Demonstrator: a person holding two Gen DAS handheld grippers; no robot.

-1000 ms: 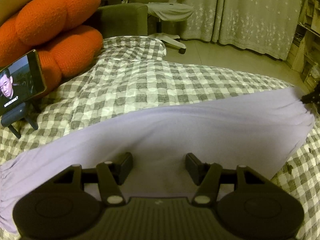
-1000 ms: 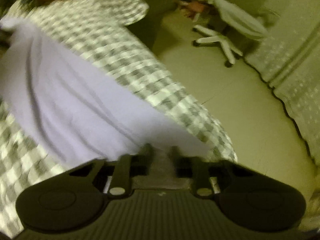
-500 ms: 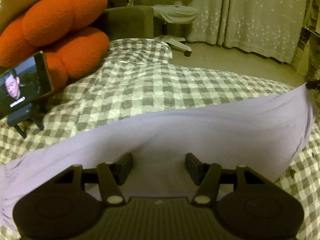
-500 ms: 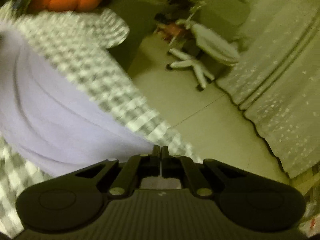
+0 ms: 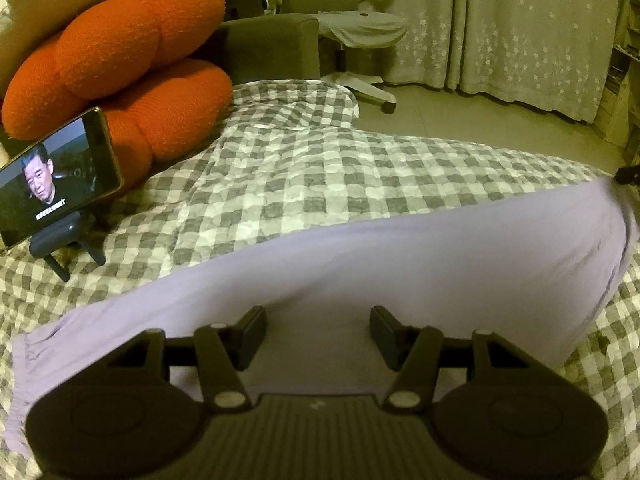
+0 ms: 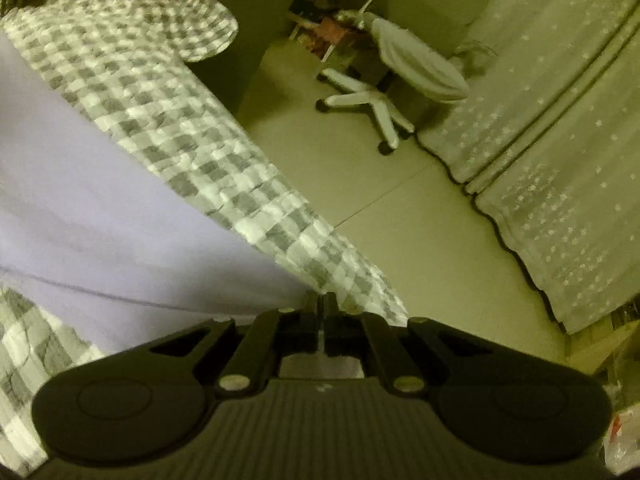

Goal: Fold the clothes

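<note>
Lavender garment (image 5: 400, 264) spans beneath left tool (image 5: 318, 330), pinched by right tool (image 6: 321, 312).

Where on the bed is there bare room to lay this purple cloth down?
Free: checked quilt between the purple cloth and the floor-side edge, right of the orange cushions. Crowded: far-left corner, where the phone on its stand sits against those cushions.

You are working in a lived-in home, a bedroom or living room. A checked quilt (image 5: 304, 168) covers the bed or sofa under you, with an orange knot cushion (image 5: 120, 64) at its far left corner and a phone (image 5: 52, 180) playing video on a stand beside it. Star-patterned curtains (image 6: 560, 160) hang to the tiled floor (image 6: 360, 168), near a swivel chair (image 6: 384, 92).
</note>
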